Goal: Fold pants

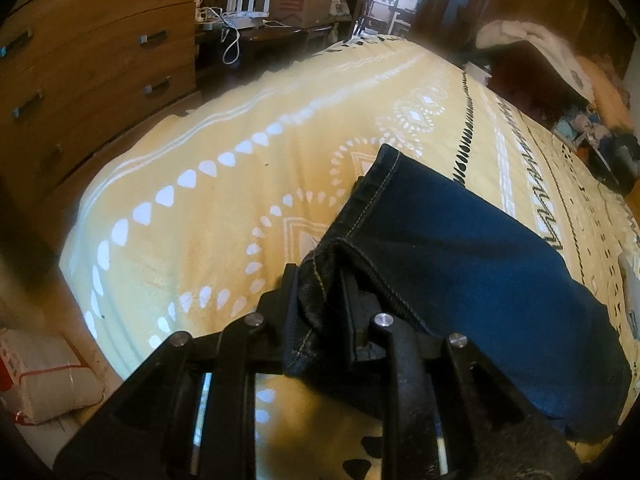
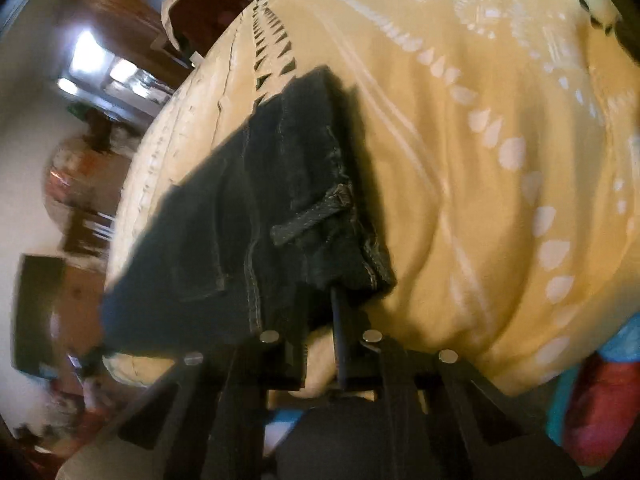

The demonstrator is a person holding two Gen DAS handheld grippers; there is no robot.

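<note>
Carrying the pants across the bed is the step you are in, judging by the cloth hanging off both claws above the cover. The bed is the largest thing here, one of it, spread with a yellow patterned cover. Beside it stands one wooden dresser with several drawers, well apart from your work.

There is one pair of pants, dark blue denim, lifted off the cover and stretched between your two grippers. The hem end with its yellow stitching shows in the left wrist view; the waistband end with a belt loop shows in the right wrist view.

Your left gripper is clamped on the hem edge, denim bunched between its fingers. Your right gripper looks pinched on the waistband, though that view is blurred and the cloth hides the fingertips, so I say it with some caution.

Next, I judge, you need to bring the two ends together or lay the cloth flat on the cover, keeping both holds tight and the edges level so the fold lands straight.
</note>
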